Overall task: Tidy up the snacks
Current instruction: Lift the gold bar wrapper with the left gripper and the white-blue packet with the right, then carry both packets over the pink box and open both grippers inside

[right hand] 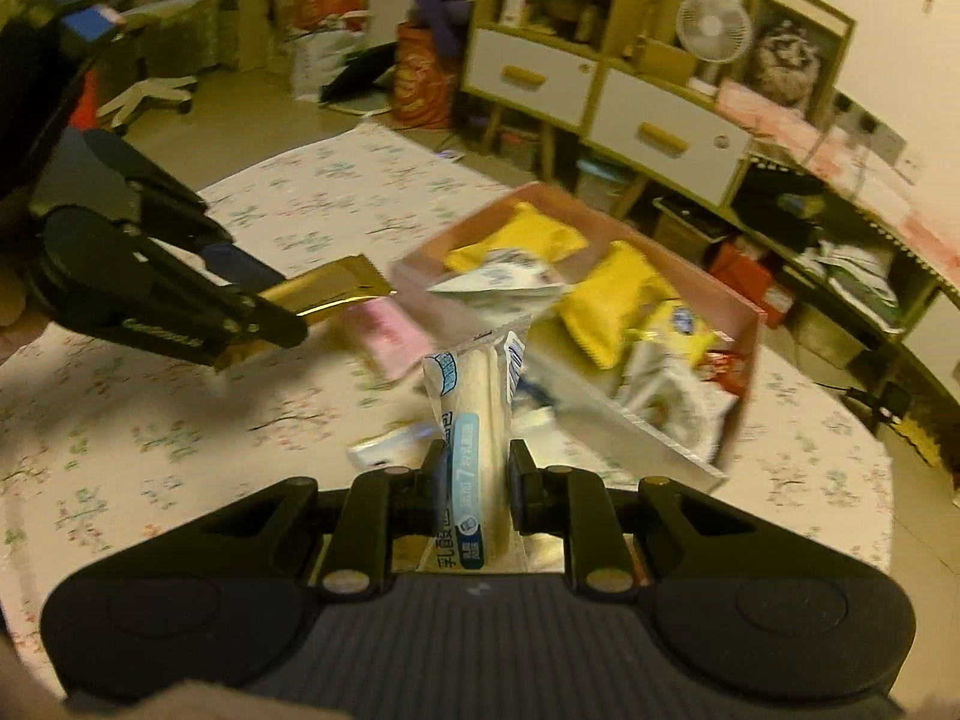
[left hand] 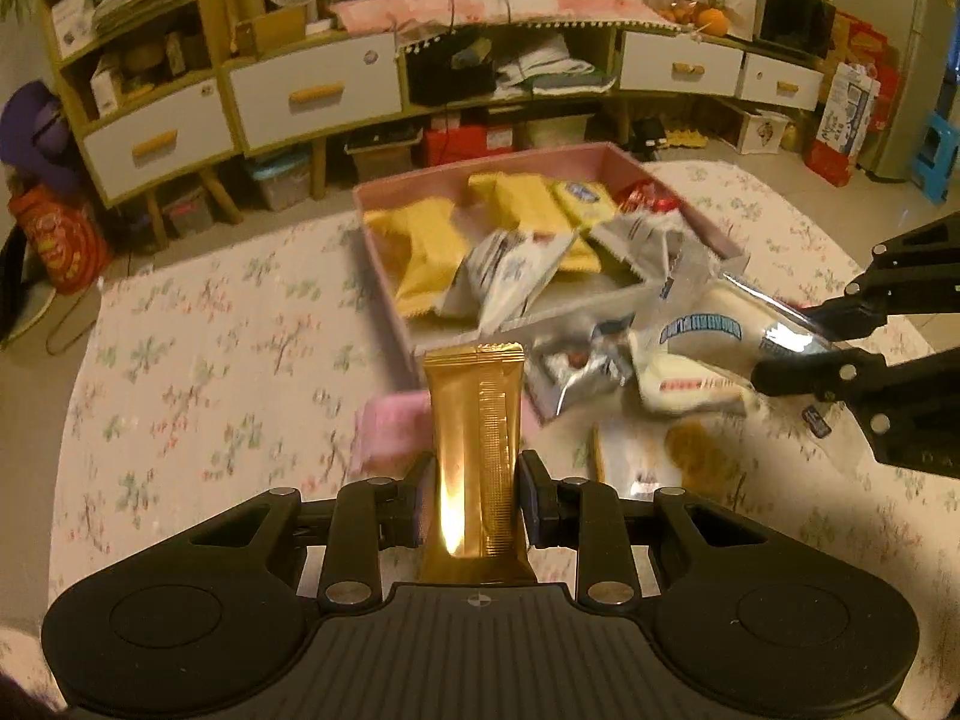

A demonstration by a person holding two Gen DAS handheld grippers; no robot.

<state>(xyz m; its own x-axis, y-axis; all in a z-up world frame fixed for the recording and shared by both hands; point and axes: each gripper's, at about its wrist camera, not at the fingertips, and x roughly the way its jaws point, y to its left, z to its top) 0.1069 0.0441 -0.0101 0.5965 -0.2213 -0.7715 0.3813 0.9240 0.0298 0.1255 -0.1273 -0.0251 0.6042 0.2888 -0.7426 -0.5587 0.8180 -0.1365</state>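
The left tool (left hand: 474, 480) is clamped on a gold packet (left hand: 474, 420), and the right tool (right hand: 477, 468) is clamped on a clear-wrapped white snack (right hand: 480, 396). Both packets ride above the flowered tabletop (left hand: 210, 360), just short of the pink box (left hand: 384, 252) ahead, already crowded with yellow and silver packs. I'd carry each packet fully past the near wall before letting go, one after the other, so the tools don't collide.

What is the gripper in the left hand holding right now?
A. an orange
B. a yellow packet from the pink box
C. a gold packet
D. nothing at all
C: in the left wrist view the left gripper is shut on a gold packet, short of the pink box.
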